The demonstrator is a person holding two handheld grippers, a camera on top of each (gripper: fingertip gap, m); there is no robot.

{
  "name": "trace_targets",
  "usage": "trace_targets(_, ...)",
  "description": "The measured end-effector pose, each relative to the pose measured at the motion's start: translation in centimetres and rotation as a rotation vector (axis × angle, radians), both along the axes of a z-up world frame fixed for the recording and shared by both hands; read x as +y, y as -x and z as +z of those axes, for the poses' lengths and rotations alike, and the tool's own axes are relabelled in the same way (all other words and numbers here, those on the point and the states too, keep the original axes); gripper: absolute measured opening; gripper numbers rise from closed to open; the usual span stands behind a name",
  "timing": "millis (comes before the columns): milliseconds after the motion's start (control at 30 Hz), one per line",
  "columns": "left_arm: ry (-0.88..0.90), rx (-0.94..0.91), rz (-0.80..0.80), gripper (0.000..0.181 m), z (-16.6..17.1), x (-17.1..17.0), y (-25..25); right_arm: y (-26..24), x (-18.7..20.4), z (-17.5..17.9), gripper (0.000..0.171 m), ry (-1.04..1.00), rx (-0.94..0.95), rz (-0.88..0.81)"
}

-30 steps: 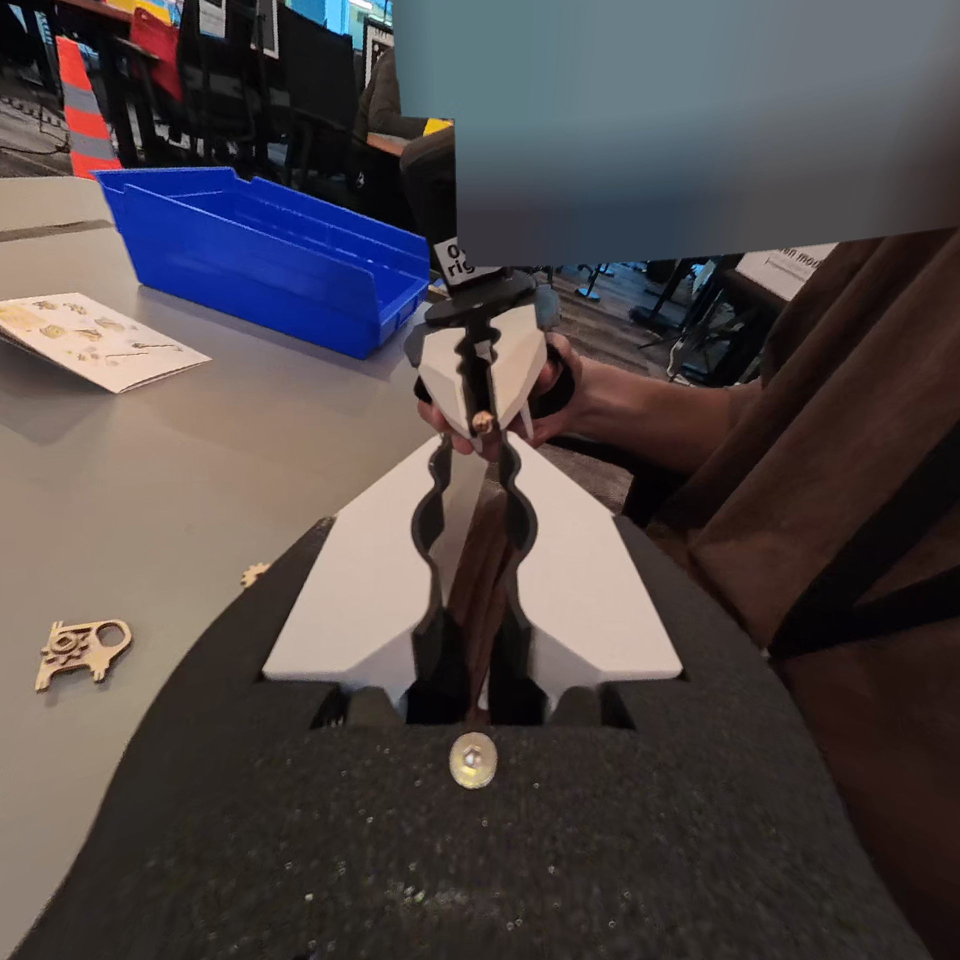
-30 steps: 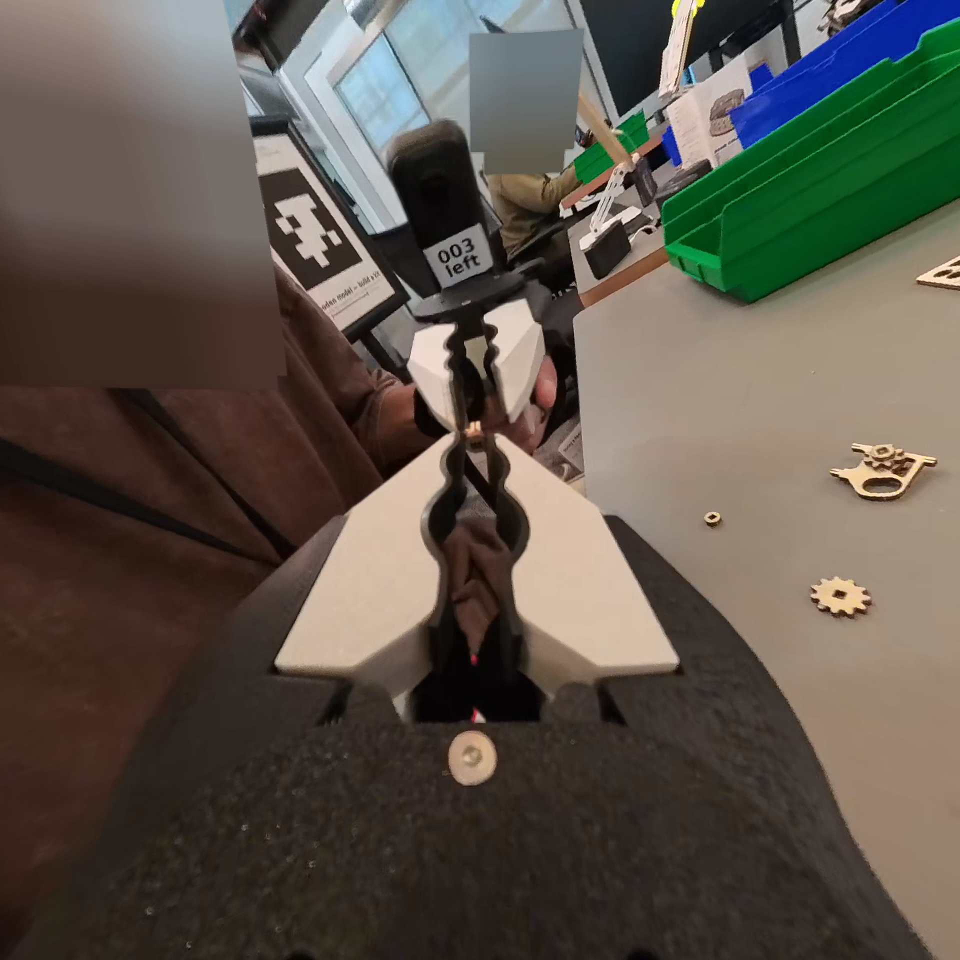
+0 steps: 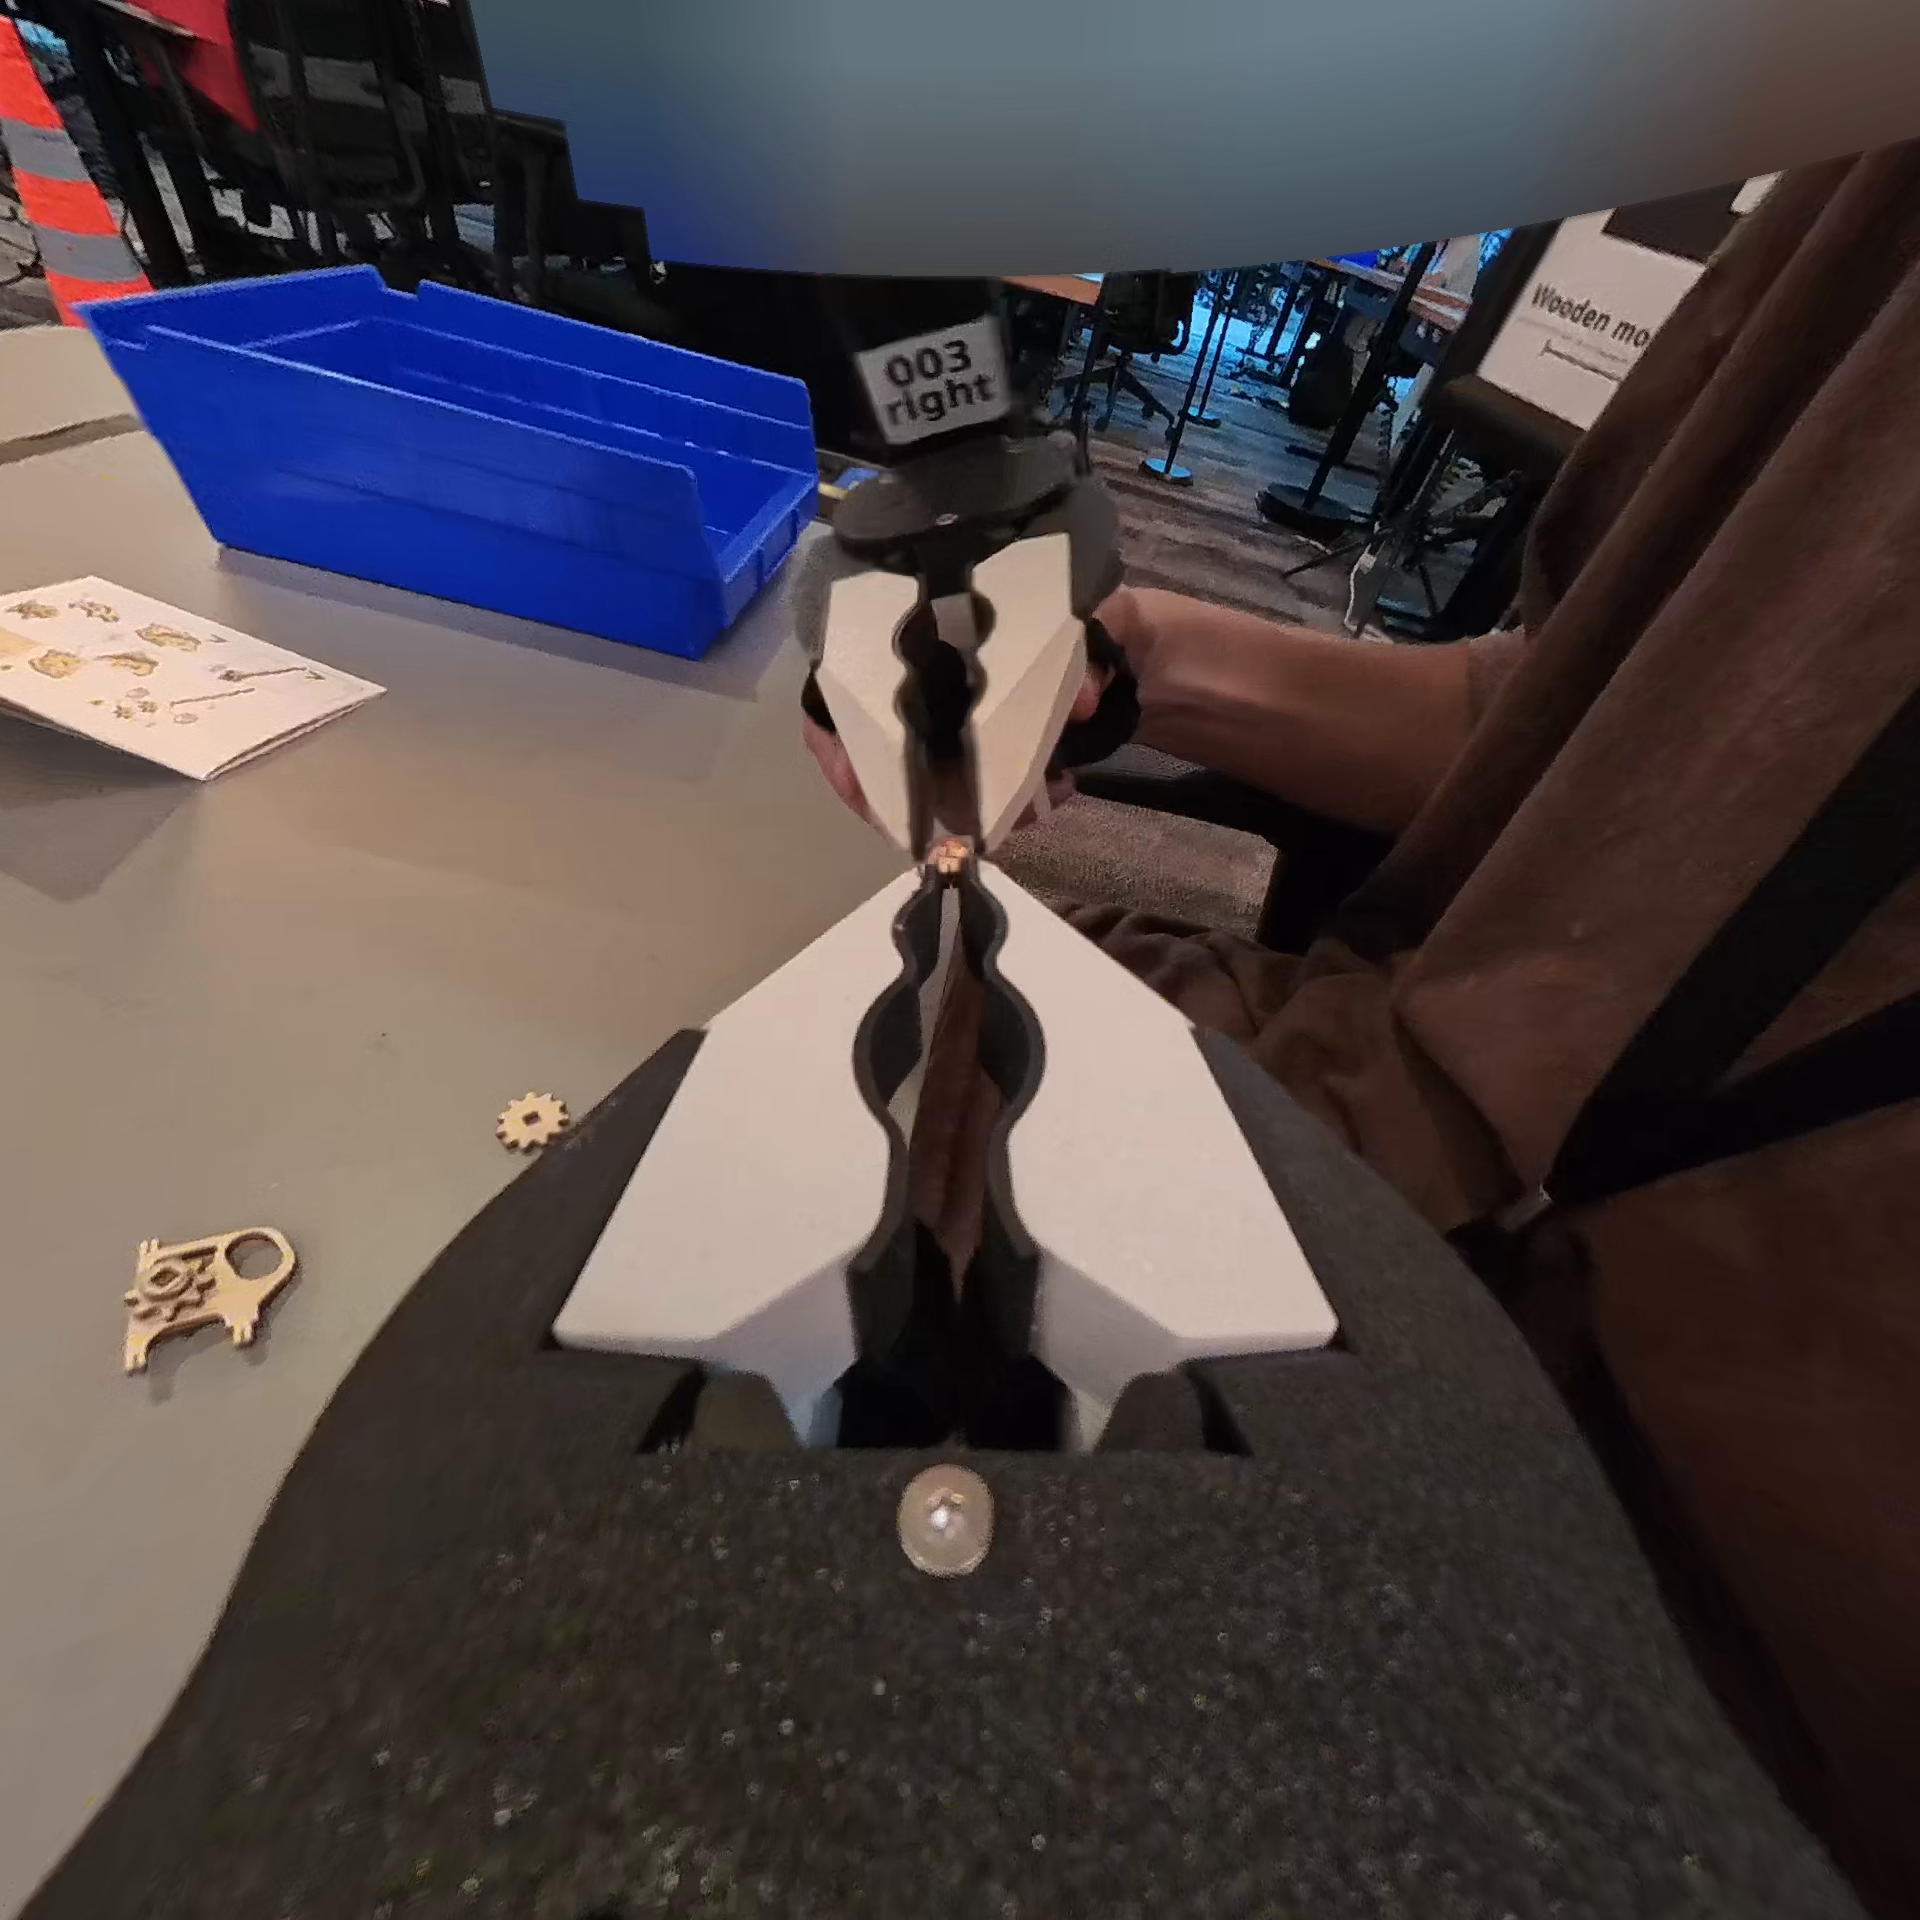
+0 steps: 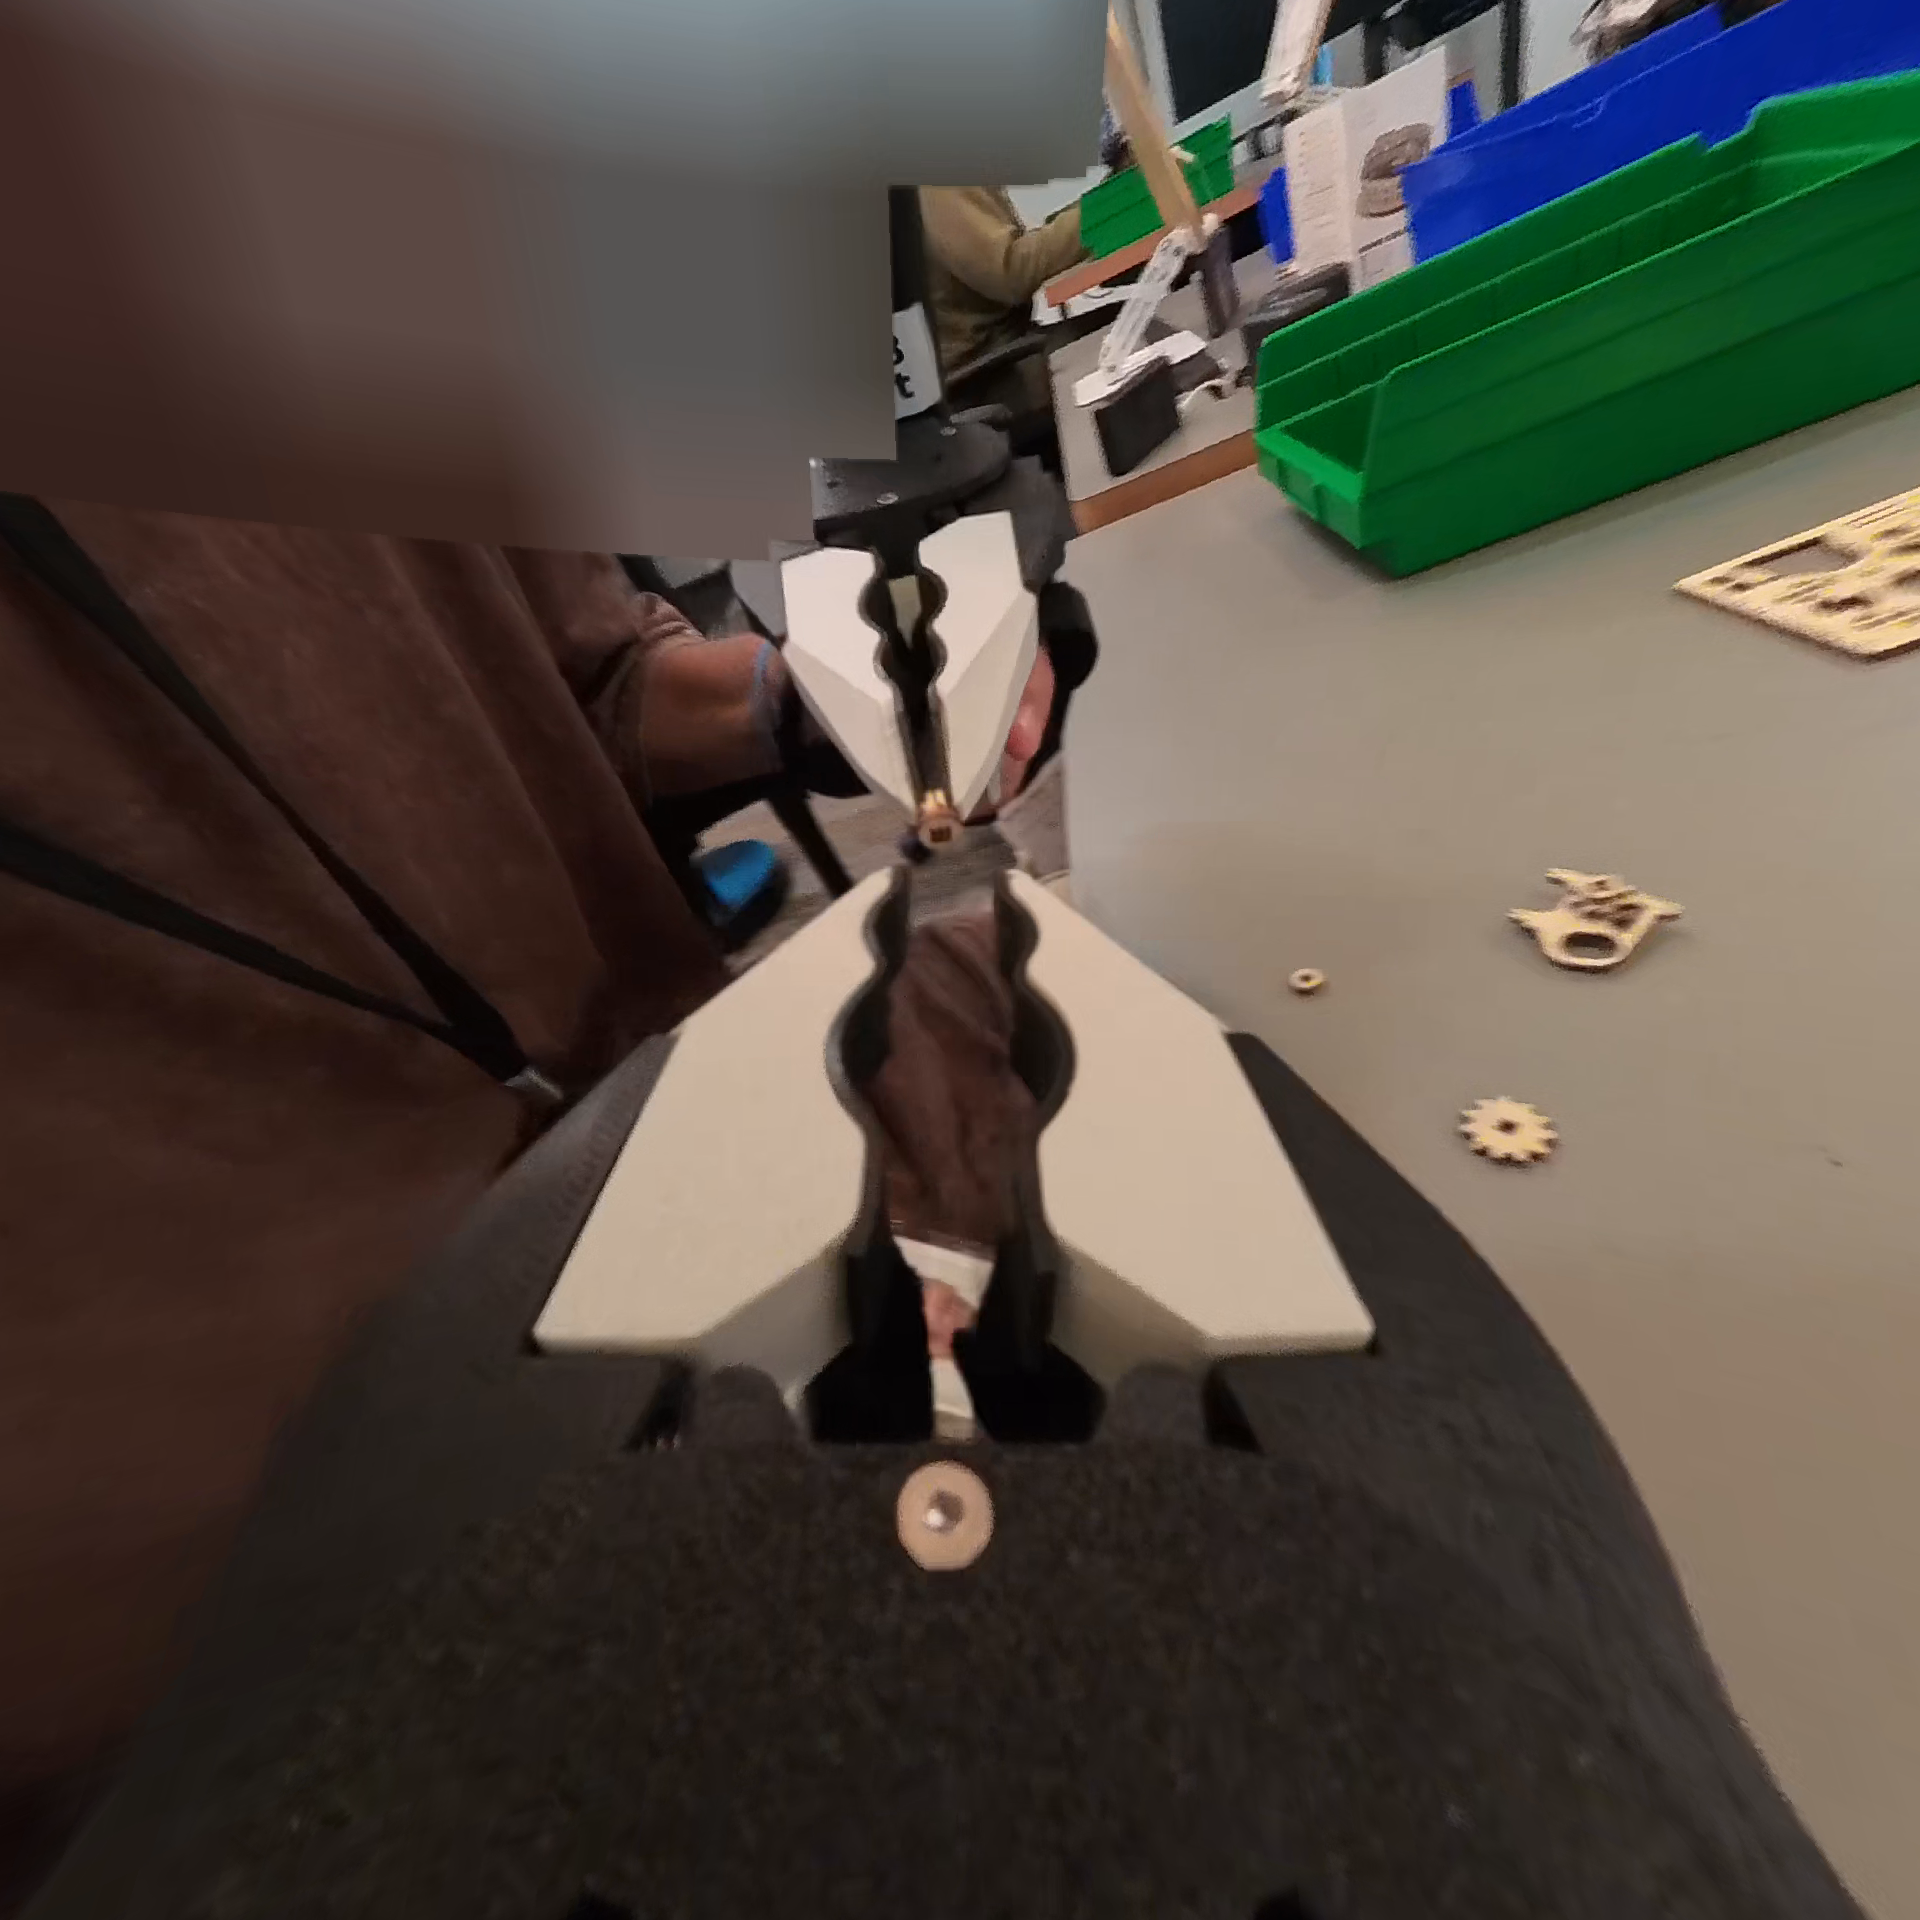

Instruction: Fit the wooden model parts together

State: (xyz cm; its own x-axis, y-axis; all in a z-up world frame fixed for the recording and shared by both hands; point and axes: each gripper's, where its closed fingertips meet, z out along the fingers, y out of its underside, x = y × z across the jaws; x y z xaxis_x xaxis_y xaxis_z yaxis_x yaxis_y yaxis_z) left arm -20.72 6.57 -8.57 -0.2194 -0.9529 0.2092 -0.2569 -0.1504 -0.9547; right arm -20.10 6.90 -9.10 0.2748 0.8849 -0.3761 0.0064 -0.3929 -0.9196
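Note:
My two grippers face each other tip to tip, off the near edge of the grey table, above the person's brown clothing. My left gripper is shut on a small wooden part pinched at its tips. In the right wrist view this part sticks out of the left gripper. My right gripper is slightly open and empty, just short of the part. It also shows in the left wrist view.
On the table lie a wooden gear, a flat wooden part with a round hole, a tiny wooden ring and a cut-out wooden sheet. A blue bin, a paper sheet and a green bin stand farther back. My two grippers' fingertips are within a few centimetres of each other.
My right gripper's fingertips were together at the small part and have now parted. The part stays in the left gripper. Both grippers have shifted slightly.

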Motion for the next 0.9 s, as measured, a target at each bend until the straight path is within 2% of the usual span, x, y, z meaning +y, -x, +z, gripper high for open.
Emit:
trace_targets(67, 0.024, 0.010, 0.023, 0.002, -0.2, 0.6, 0.0, 0.0, 0.3, 0.0, 0.030, -0.085, -0.035, -0.047)
trace_targets(133, 0.025, 0.042, 0.023, 0.002, -0.8, 0.6, -0.1, 0.5, 0.2, 0.0, 0.031, -0.158, -0.071, -0.060)
trace_targets(333, -0.078, 0.144, 0.017, 0.002, -3.0, 0.1, -0.4, 1.3, 0.1, -0.7, 0.021, -0.247, -0.160, -0.059)
trace_targets(500, -0.097, 0.160, 0.026, 0.002, -3.2, 0.3, -0.4, 1.5, -0.1, -2.0, 0.014, -0.251, -0.243, -0.044)
trace_targets(633, -0.104, 0.160, 0.042, 0.002, -3.2, 0.7, -0.3, 1.1, -0.5, -2.7, 0.001, -0.239, -0.285, -0.019)
trace_targets(733, -0.119, 0.172, 0.031, 0.002, -3.5, 0.4, -0.4, 0.7, 0.1, -1.8, 0.005, -0.265, -0.252, -0.064)
trace_targets(800, -0.121, 0.175, 0.026, 0.002, -3.6, 0.2, -0.5, 0.5, 0.6, -1.7, 0.011, -0.300, -0.278, -0.095)
trace_targets(900, -0.119, 0.179, 0.029, 0.002, -3.7, 0.3, -0.5, 0.8, 0.6, -2.3, 0.011, -0.346, -0.341, -0.101)
